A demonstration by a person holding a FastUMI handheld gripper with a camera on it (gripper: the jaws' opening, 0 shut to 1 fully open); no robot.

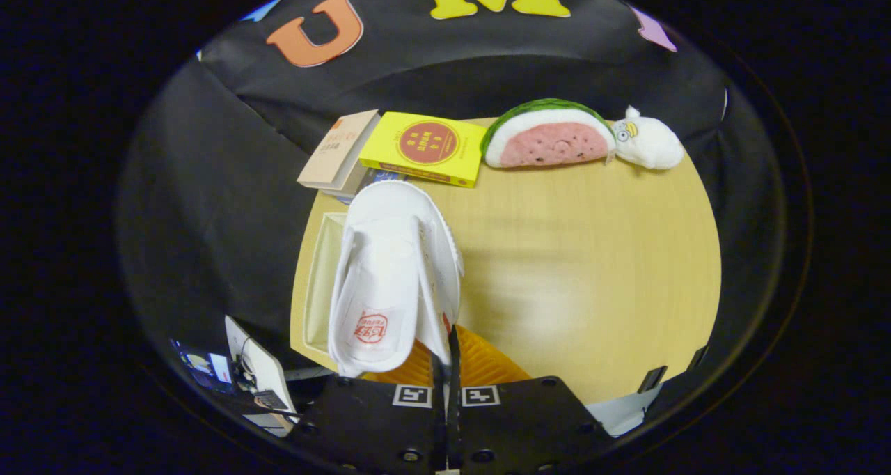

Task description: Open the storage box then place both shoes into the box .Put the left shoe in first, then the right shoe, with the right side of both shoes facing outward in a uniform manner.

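A white canvas shoe (pixel 390 266) with a red stamp on its insole hangs lifted above the wooden table (pixel 592 266), toe pointing away from me. My gripper (pixel 450 346) is shut on the shoe's side wall near the heel, fingers pressed close together with the thin edge between them. Just left of the shoe, and partly hidden behind it, lies a pale rectangular storage box (pixel 319 280) at the table's left edge. I cannot tell whether its lid is open.
Two books, a tan one (pixel 337 148) and a yellow one (pixel 424 148), lie at the table's far left. A watermelon-slice plush (pixel 550 137) and a small white plush (pixel 651 144) sit along the far edge. Equipment (pixel 254 370) stands below the table's near left.
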